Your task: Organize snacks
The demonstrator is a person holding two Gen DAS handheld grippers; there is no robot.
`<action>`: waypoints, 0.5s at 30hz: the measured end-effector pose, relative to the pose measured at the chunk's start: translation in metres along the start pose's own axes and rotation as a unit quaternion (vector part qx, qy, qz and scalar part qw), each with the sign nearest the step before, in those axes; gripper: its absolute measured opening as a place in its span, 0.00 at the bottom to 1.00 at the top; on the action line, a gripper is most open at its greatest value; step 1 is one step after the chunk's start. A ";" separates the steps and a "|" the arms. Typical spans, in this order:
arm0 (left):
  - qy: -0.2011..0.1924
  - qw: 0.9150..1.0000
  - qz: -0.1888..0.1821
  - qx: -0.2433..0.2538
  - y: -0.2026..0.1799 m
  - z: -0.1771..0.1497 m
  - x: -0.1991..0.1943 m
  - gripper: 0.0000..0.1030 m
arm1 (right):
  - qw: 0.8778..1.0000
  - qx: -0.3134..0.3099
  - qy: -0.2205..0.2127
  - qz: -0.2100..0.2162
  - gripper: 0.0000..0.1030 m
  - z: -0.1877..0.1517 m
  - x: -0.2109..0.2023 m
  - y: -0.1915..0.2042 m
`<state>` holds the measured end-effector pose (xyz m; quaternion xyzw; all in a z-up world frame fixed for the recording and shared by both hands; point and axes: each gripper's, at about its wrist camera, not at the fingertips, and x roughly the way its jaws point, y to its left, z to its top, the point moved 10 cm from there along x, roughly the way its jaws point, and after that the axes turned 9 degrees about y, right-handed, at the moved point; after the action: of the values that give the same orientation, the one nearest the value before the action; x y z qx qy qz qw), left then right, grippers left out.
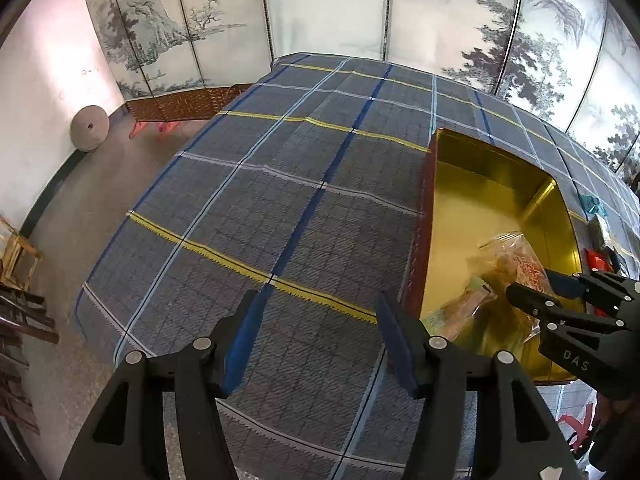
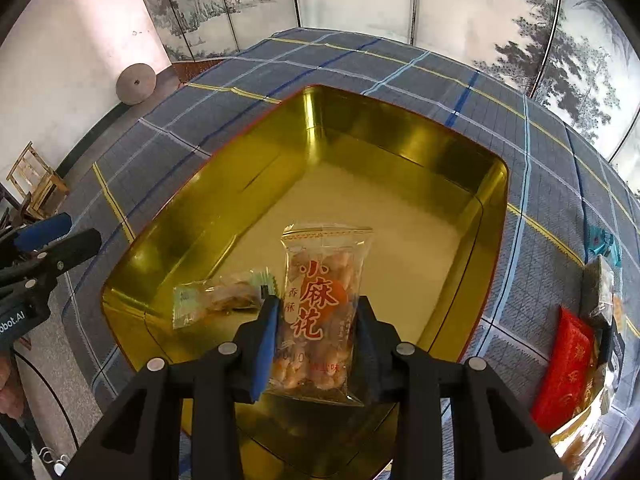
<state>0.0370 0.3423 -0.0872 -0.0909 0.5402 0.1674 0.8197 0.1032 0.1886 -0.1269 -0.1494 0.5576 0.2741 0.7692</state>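
A gold tin box point(image 2: 460, 160) stands open on the plaid tablecloth. My right gripper point(image 2: 316, 312) is shut on a clear snack packet with red lettering point(image 2: 320, 280), held over the near part of the box. A second, green-edged packet point(image 2: 220, 300) lies on the box floor to the left of it. In the left wrist view the same box point(image 1: 480, 172) is at the right, with the clear snack packet point(image 1: 516, 264) and the right gripper point(image 1: 536, 296) above it. My left gripper point(image 1: 316, 320) hangs open over bare cloth left of the box, with nothing between its fingers.
More snack packets lie on the cloth right of the box: a red one point(image 2: 568, 368), a dark one point(image 2: 598, 288) and a teal wrapper point(image 2: 604, 242). A painted folding screen point(image 1: 320, 8) backs the table. A wooden stool point(image 2: 36, 180) and floor lie left.
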 end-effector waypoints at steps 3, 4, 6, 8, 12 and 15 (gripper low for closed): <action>0.001 1.000 0.001 -0.001 0.001 -0.001 0.000 0.55 | 1.000 0.006 -0.001 0.004 0.37 -0.002 0.000 0.000; 0.001 1.000 0.001 -0.002 0.002 -0.001 0.000 0.55 | 1.000 0.007 -0.001 0.006 0.37 -0.002 0.000 0.000; 0.002 1.000 0.001 -0.002 0.002 -0.002 0.001 0.55 | 1.000 0.007 -0.004 0.008 0.37 -0.002 0.000 -0.002; 0.003 1.000 0.002 -0.002 0.002 -0.002 0.001 0.55 | 1.000 0.007 -0.005 0.009 0.37 -0.002 -0.001 -0.002; 0.004 1.000 0.002 -0.002 0.002 -0.003 0.002 0.55 | 1.000 0.008 -0.009 0.011 0.42 -0.001 -0.004 -0.003; 0.003 1.000 0.002 -0.001 0.001 -0.003 0.002 0.55 | 1.000 0.014 -0.017 0.015 0.51 0.001 -0.009 -0.004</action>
<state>0.0344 0.3423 -0.0900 -0.0913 0.5430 0.1695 0.8174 0.1043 0.1836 -0.1188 -0.1256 0.5507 0.2806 0.7760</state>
